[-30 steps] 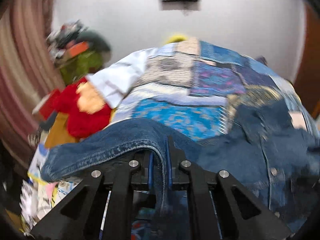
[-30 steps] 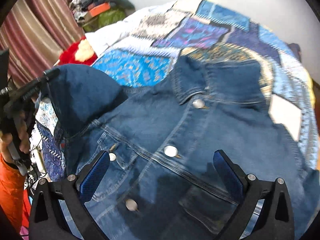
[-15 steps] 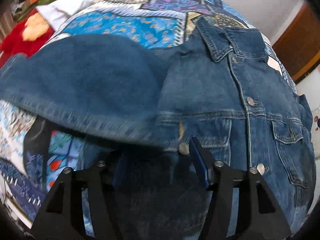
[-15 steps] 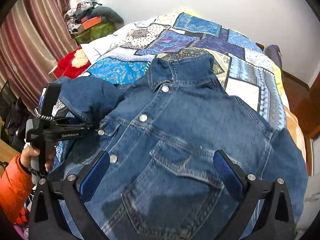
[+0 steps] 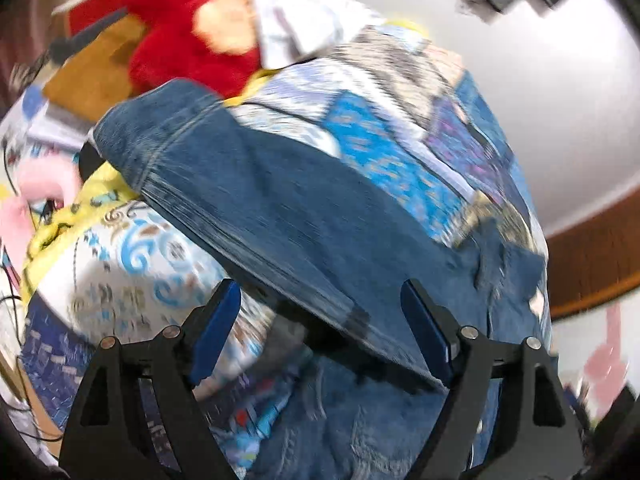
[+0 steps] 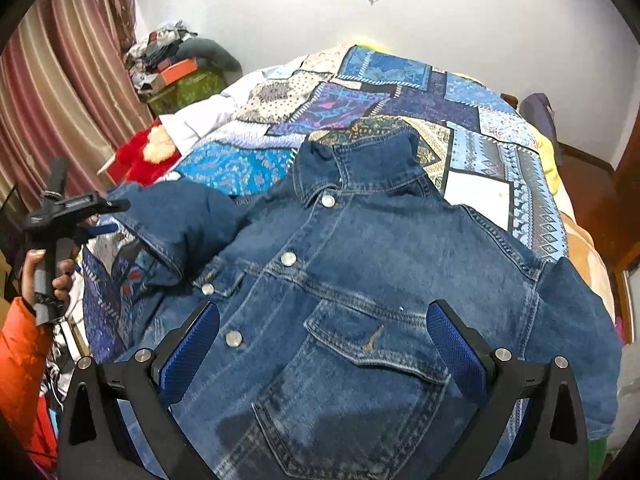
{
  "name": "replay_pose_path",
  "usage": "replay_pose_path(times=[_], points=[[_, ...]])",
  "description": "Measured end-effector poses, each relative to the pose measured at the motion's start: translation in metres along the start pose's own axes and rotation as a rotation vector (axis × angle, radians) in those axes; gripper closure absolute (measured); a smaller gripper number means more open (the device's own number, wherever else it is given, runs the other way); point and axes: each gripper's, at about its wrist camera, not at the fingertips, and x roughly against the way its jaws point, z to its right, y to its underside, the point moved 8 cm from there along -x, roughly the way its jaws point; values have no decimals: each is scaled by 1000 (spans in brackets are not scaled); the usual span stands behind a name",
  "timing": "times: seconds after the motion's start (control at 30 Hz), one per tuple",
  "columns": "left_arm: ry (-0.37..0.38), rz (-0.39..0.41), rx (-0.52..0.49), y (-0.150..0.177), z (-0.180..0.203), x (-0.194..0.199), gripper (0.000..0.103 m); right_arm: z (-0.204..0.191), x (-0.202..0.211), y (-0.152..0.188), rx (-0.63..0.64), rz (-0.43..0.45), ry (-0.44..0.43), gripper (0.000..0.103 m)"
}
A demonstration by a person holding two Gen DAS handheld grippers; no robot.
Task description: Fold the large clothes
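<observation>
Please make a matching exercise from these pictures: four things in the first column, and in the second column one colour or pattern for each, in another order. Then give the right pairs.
Things:
1. jacket
2. plush toy
3. curtain
4. bedspread

Colours:
A. red
B. blue denim with metal buttons
C. patchwork, mostly blue
D. striped pink and beige

Right pairs: 1-B, 2-A, 3-D, 4-C

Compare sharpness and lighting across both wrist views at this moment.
Left wrist view: heavy motion smear across the denim jacket and quilt. Right wrist view: crisp, evenly lit, jacket stitching and buttons clear, only fisheye bending at the edges.
</observation>
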Motion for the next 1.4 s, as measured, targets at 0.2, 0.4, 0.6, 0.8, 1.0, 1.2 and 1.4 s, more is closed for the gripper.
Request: replay_pose_path(times=[0.2, 0.4, 0.6, 0.8, 1.0, 1.2, 1.4], points=[[-85, 27, -2, -30, -13, -30, 44, 3, -7, -3, -23, 3, 2, 0], [-353, 142, -221, -51, 7, -29, 91, 16, -13, 6, -35, -9, 47, 0], [-315, 337, -437, -63, 102, 30, 96, 35, -5, 10, -62, 5, 70, 0], [-114, 410, -643, -29, 239, 70, 97, 56, 21, 7, -114, 61, 75, 0], [-28, 307, -851, 59, 326, 28, 97, 87, 58, 14, -148, 113, 116, 0], [-5, 11, -972, 166, 324, -55, 97, 119, 80, 35, -197, 107, 148, 0], [-19, -87, -1094, 227, 317, -67, 90, 133, 86, 55, -205, 73, 175, 0]])
